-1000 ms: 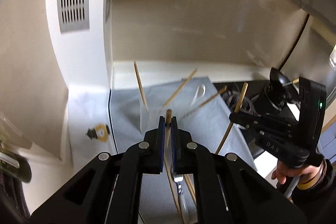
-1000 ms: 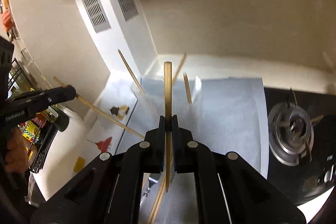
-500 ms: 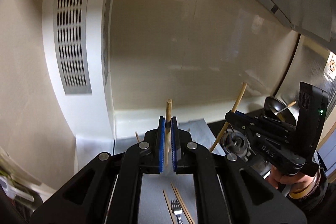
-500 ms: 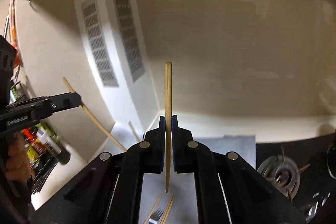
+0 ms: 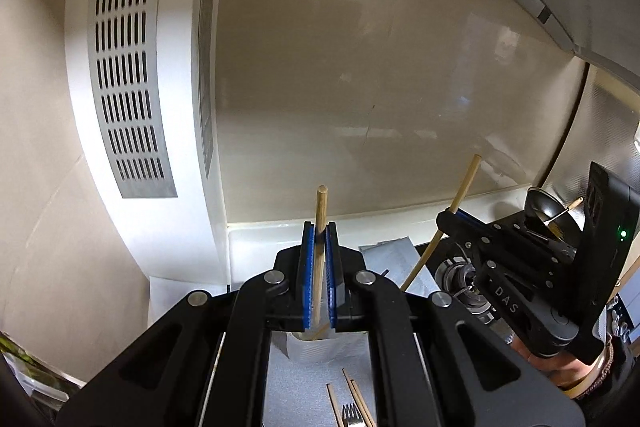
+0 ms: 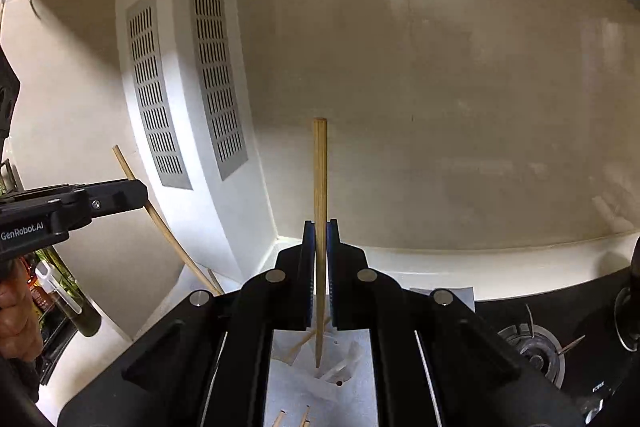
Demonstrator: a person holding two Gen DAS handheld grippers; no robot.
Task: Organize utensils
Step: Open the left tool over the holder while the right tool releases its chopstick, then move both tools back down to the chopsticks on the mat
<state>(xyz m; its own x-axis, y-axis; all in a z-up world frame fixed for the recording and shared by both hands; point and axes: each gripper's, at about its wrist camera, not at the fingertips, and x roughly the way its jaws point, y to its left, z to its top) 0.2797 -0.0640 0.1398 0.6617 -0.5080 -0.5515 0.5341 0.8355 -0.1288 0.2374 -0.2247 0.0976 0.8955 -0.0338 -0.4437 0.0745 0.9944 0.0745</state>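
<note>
My left gripper (image 5: 320,229) is shut on a wooden chopstick (image 5: 321,205) that stands nearly upright between its blue pads. My right gripper (image 6: 320,227) is shut on a second chopstick (image 6: 320,167), also upright, with its thin tip hanging over a clear holder (image 6: 340,367) on the grey mat (image 6: 288,379). Each wrist view shows the other gripper: the right gripper (image 5: 448,221) at the right, the left gripper (image 6: 136,193) at the left, both raised above the counter. Loose chopsticks (image 5: 354,399) and a fork (image 5: 350,415) lie on the mat (image 5: 384,251) below.
A white vented panel (image 5: 128,67) and a glossy beige wall (image 6: 440,107) stand behind the counter. A black gas stove with a burner (image 6: 536,347) is to the right of the mat. Bottles (image 6: 60,295) stand at the far left, beside a person's hand (image 6: 16,311).
Both grippers have risen and tipped upward with their chopsticks still clamped. The mat, holder and loose utensils have dropped to the bottom of both views, and the wall now fills them.
</note>
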